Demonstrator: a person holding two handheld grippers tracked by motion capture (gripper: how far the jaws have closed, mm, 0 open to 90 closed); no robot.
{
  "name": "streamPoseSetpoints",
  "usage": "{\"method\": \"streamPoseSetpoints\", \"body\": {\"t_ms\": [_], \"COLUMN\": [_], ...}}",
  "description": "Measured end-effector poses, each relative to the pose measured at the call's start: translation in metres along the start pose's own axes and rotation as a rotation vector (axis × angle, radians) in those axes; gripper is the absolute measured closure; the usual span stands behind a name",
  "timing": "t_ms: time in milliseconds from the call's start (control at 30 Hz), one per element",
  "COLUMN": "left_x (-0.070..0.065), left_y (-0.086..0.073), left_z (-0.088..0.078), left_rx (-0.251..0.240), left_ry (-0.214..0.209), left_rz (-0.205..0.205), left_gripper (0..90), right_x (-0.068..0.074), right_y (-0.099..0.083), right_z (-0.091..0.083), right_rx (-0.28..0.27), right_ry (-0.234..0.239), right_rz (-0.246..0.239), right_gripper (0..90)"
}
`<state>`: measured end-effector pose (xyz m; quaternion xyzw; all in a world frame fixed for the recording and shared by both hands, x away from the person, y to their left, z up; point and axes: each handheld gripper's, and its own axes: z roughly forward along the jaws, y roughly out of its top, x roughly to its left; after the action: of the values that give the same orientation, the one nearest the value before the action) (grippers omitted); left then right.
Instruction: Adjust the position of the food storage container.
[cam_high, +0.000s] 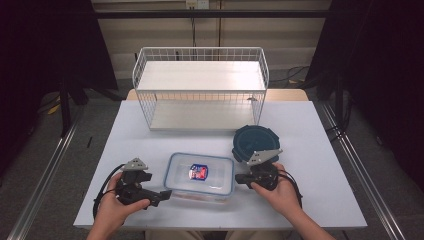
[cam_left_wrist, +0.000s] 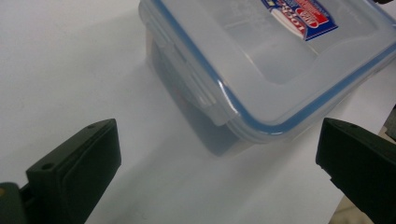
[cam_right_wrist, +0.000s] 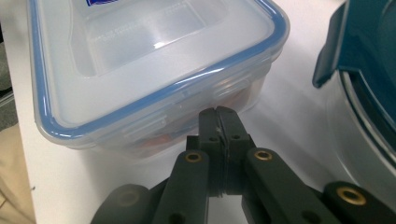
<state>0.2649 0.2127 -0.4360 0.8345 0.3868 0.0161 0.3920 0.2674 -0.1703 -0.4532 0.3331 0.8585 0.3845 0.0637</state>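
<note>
Sideways lies the clear container (cam_high: 200, 173) (long axis three-to-nine) — left gripper (cam_high: 161, 196) gapes wide at eight o'clock, right gripper (cam_right_wrist: 218, 122) pinched together, empty, at its three o'clock wall

Black grippers (cam_high: 150, 192) with brass-coloured screws, grey three-cornered plates (cam_high: 135, 164), black cables (cam_high: 102, 192).

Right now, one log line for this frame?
left gripper: open, beside clear container | right gripper: shut, empty, at its side | round teal container: untouched

Bright overhead light washes the white table (cam_high: 310, 150); dark surroundings; soft shadows beside the container (cam_left_wrist: 261, 84); close gripper views slightly blurred
</note>
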Motion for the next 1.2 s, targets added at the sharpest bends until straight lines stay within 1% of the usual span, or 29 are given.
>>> {"method": "streamPoseSetpoints", "body": {"t_ms": [33,133,200,233,267,300,333,400,433,500,567,600,667,700,733,867,900,967,1000,1033,1067,1100,1200], "left_x": [0.0,0.0,0.0,0.001,0.002,0.003,0.004,0.005,0.005,0.006,0.006,0.006,0.006,0.006,0.006,0.009,0.009,0.01,0.011,0.011,0.012,0.012,0.014], "left_y": [0.0,0.002,0.003,0.003,0.004,0.004,0.004,0.005,0.005,0.006,0.007,0.008,0.009,0.01,0.01,0.012,0.012,0.013,0.013,0.013,0.014,0.014,0.014], "left_z": [0.0,-0.002,-0.004,-0.005,-0.005,-0.006,-0.006,-0.007,-0.007,-0.007,-0.007,-0.006,-0.004,-0.003,-0.002,0.001,0.001,0.001,0.001,0.001,0.001,0.002,0.005], "left_rx": [-0.007,-0.014,-0.015,-0.017,-0.019,-0.019,-0.022,-0.017,-0.026,-0.013,-0.007,-0.01,-0.015,-0.011,-0.017,-0.03,-0.034,-0.047,-0.051,-0.055,-0.063,-0.064,-0.071], "left_ry": [-0.008,-0.014,-0.017,-0.016,-0.016,-0.025,-0.02,-0.023,-0.03,-0.033,-0.044,-0.043,-0.046,-0.046,-0.045,-0.051,-0.042,-0.043,-0.041,-0.045,-0.052,-0.053,-0.071], "left_rz": [-0.003,-0.015,-0.018,-0.021,-0.027,-0.037,-0.044,-0.048,-0.058,-0.057,-0.062,-0.07,-0.08,-0.079,-0.092,-0.113,-0.121,-0.135,-0.137,-0.145,-0.158,-0.16,-0.176], "left_gripper": [0.0,0.0,0.0,0.0,0.0,0.1,0.0,0.0,0.1,0.0,0.0,0.0,0.1,0.1,0.1,1.1,1.5,1.9,2.3,2.9,2.9,3.4,4.3], "right_x": [0.0,0.001,0.0,-0.001,-0.001,-0.001,-0.001,0.0,0.001,0.001,0.001,0.001,0.001,0.002,0.002,0.005,0.005,0.005,0.004,0.003,0.004,0.004,0.004], "right_y": [0.001,0.004,0.003,0.002,0.002,0.001,0.0,0.0,-0.001,-0.002,-0.003,-0.003,-0.004,-0.004,-0.004,-0.004,-0.004,-0.004,-0.005,-0.006,-0.006,-0.006,-0.007], "right_z": [0.002,0.004,0.004,0.003,0.002,0.0,-0.001,-0.005,-0.007,-0.011,-0.016,-0.018,-0.022,-0.023,-0.024,-0.023,-0.022,-0.02,-0.019,-0.017,-0.016,-0.015,-0.012], "right_rx": [-0.008,-0.006,-0.007,-0.015,-0.013,-0.02,-0.023,-0.031,-0.033,-0.04,-0.052,-0.054,-0.077,-0.084,-0.094,-0.112,-0.114,-0.12,-0.124,-0.135,-0.136,-0.133,-0.14], "right_ry": [0.007,-0.013,-0.016,-0.002,-0.01,-0.017,-0.007,-0.014,-0.019,-0.029,-0.029,-0.031,-0.018,-0.013,-0.001,0.049,0.058,0.093,0.118,0.129,0.136,0.139,0.149], "right_rz": [0.001,-0.001,0.006,0.013,0.024,0.026,0.03,0.042,0.043,0.057,0.083,0.102,0.144,0.16,0.178,0.224,0.238,0.279,0.301,0.304,0.307,0.312,0.353], "right_gripper": [89.0,87.1,82.9,80.1,77.4,76.9,75.6,70.8,69.0,63.6,57.5,54.1,44.3,39.8,36.2,27.0,23.9,18.0,17.6,16.8,14.8,12.4,9.4]}}
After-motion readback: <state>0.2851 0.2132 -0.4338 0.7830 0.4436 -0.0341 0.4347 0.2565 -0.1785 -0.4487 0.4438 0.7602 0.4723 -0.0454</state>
